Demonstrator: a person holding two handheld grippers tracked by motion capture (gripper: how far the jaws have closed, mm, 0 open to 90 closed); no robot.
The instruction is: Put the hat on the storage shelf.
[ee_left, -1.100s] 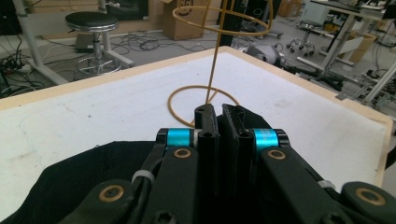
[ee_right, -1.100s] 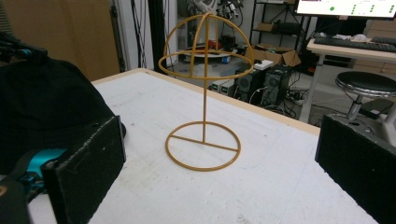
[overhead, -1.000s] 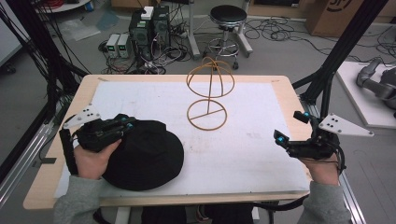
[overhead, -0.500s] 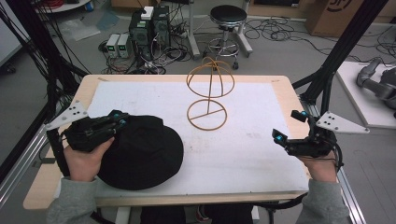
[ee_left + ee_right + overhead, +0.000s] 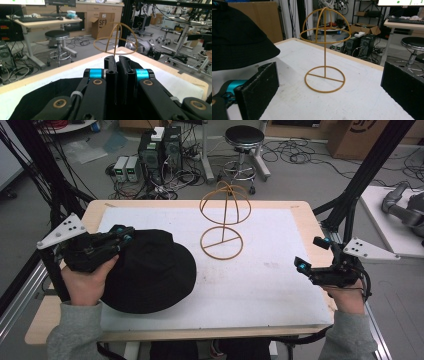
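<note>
Black hat [image 5: 150,272] brim hides inside the left tongs [image 5: 122,236].

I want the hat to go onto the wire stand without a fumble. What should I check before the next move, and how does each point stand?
1. Left gripper shut on the black hat brim: ok.
2. Hat lifted off the table: ok at the gripped edge in the right gripper view; the rest cannot tell.
3. Wire stand upright: ok.
4. Path from hat to stand free of objects: ok.
5. Right gripper open, ready to help: ok.
</note>
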